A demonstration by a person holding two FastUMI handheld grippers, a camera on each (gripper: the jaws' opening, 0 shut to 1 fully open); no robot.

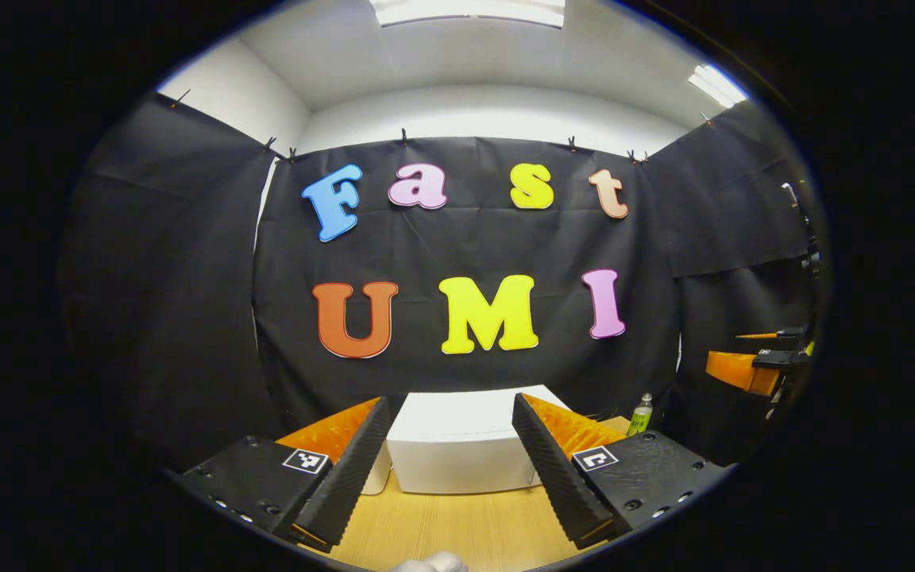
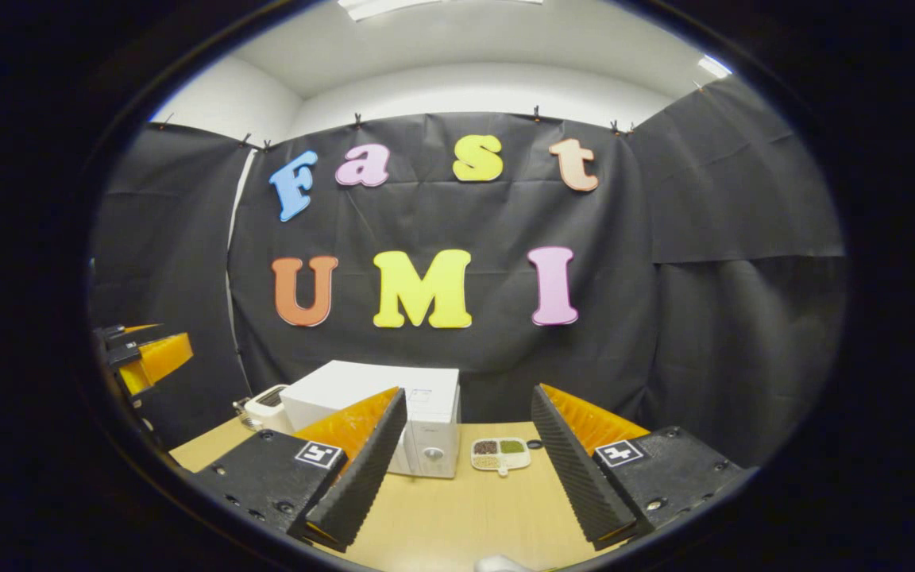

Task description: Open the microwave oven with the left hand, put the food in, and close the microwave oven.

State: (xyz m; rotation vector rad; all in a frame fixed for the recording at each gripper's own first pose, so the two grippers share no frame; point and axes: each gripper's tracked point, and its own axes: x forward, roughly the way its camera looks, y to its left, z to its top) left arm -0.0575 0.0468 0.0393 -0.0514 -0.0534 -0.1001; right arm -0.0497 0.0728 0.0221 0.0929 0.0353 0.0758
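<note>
The white microwave [image 1: 457, 457] stands at the back of the wooden table [image 1: 442, 528], straight ahead of my left gripper [image 1: 451, 409], which is open, empty and well short of it. From the right gripper view the microwave [image 2: 434, 429] looks shut, with its knobs on the right side of the front. A small white food tray [image 2: 500, 454] with several compartments of food lies on the table just right of it. My right gripper [image 2: 469, 397] is open, holds nothing and hovers above the table [image 2: 442, 516], away from the tray.
A green bottle [image 1: 642, 413] stands at the back right of the table. A small white appliance [image 2: 267, 407] sits left of the microwave. The other gripper [image 1: 751, 369] hangs far right in the left gripper view; the left one [image 2: 148, 357] is far left in the right gripper view.
</note>
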